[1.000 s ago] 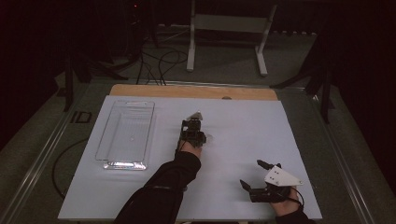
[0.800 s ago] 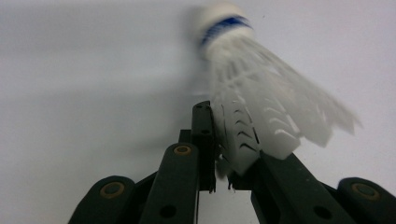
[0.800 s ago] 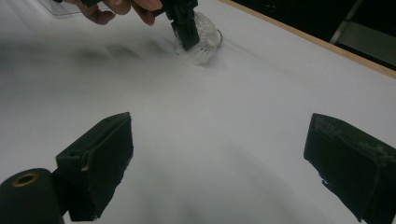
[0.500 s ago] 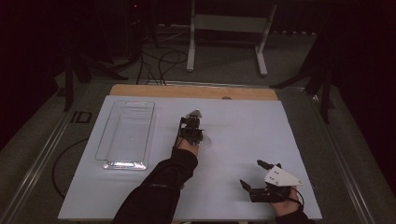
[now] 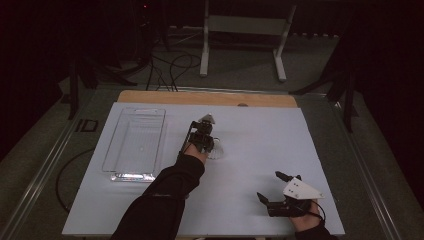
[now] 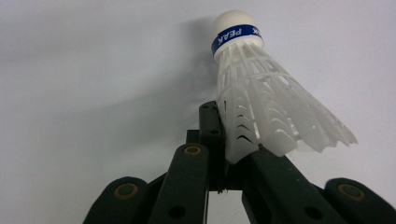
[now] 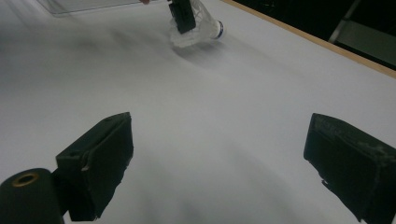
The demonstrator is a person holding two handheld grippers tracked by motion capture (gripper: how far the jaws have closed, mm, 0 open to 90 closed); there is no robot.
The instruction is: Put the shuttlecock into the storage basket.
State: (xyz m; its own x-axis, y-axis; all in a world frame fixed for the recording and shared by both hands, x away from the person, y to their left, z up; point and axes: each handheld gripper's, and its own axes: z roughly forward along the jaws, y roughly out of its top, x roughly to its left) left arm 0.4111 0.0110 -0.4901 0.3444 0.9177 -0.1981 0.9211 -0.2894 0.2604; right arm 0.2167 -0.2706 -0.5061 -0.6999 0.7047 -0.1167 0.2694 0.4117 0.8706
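Note:
A white plastic shuttlecock (image 6: 261, 107) with a blue band round its cork lies on the white table sheet (image 5: 260, 135); I see it also in the high view (image 5: 216, 150) and far off in the right gripper view (image 7: 201, 25). My left gripper (image 6: 233, 135) is shut on the edge of its skirt, cork pointing away from the jaws. From above, the left gripper (image 5: 204, 137) sits mid-table, right of the tray. My right gripper (image 5: 269, 186) rests near the front right edge, open, with nothing but bare sheet between its jaws (image 7: 219, 140).
A clear plastic tray (image 5: 162, 135) lies on the left part of the sheet, close to the left hand. A wooden strip (image 5: 205, 97) runs along the table's far edge. Beyond it stand a metal frame (image 5: 242, 25) and floor cables (image 5: 170, 62).
The left hand and forearm have shifted slightly toward the tray. The right gripper has kept still.

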